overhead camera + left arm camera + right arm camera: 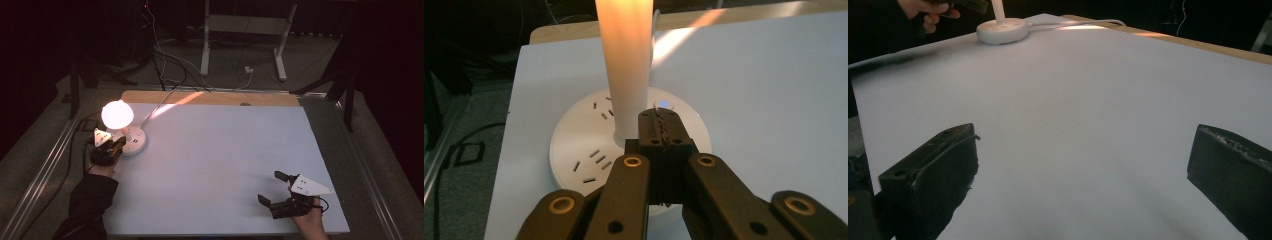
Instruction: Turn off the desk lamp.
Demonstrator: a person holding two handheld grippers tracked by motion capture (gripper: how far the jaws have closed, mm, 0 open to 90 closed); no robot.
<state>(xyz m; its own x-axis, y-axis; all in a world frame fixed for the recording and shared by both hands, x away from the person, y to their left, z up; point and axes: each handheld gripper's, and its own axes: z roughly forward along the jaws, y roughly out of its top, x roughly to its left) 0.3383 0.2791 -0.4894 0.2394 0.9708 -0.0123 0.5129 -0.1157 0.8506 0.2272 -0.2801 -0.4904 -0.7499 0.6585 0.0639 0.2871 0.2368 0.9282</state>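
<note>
A lit white globe lamp (117,114) stands on a round white base (135,140) with plug sockets at the table's left. My left gripper (121,143) is at that base, and a hand holds it from below. In the left gripper view the jaws are shut with nothing between them, and the left gripper (663,117) has its tips over the base (579,145), right beside the glowing stem (626,65) and just short of a small blue light (664,104). My right gripper (271,186) stands open near the front right, over the bare sheet (1088,100).
A pale sheet (225,160) covers the table, with a wooden strip (225,98) along the far edge. The lamp's cable (155,112) runs off the back. Metal rails (45,165) flank both sides. A white table frame (245,30) and loose cables lie on the floor beyond.
</note>
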